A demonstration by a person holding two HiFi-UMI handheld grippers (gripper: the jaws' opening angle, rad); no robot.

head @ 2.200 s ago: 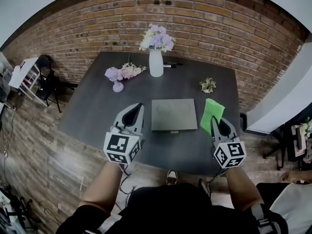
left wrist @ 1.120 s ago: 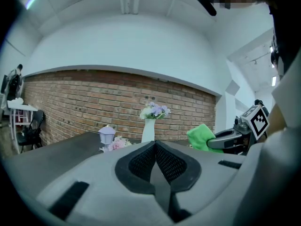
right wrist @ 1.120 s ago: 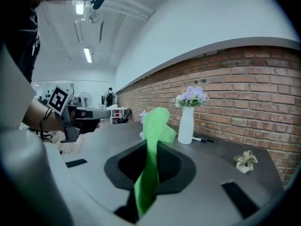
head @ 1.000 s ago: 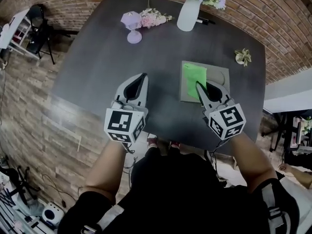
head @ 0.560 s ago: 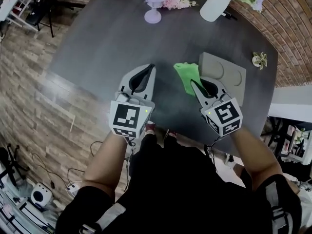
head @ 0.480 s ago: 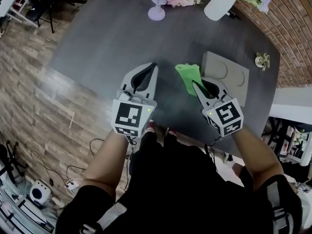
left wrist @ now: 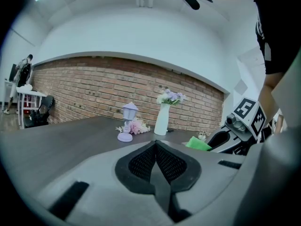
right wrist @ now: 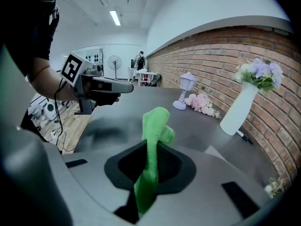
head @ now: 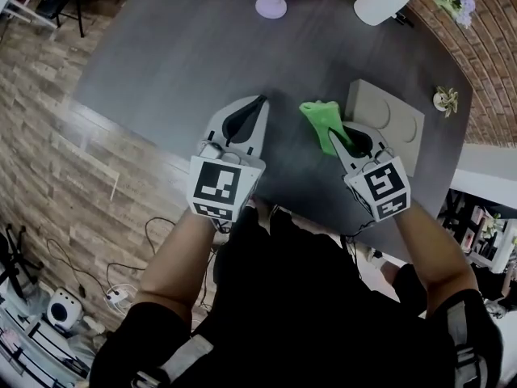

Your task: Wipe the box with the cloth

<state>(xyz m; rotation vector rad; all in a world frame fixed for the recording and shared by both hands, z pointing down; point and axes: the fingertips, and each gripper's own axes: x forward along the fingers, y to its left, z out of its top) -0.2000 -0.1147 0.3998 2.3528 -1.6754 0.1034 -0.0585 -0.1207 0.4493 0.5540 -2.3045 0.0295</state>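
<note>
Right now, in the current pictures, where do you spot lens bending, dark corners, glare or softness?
Head view: evenly lit; floor planks bow near the rim. Left gripper view: the brick wall arches, corners go black, the shut left gripper looks soft. Right gripper view: a ceiling light glares; the cloth in the right gripper blurs.

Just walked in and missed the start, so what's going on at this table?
A person at a dark table holds a gripper in each hand. The right gripper is shut on a green cloth, holding it just beside the grey box rather than on it, so no wiping is happening at this instant. The left gripper is shut and empty.
</note>
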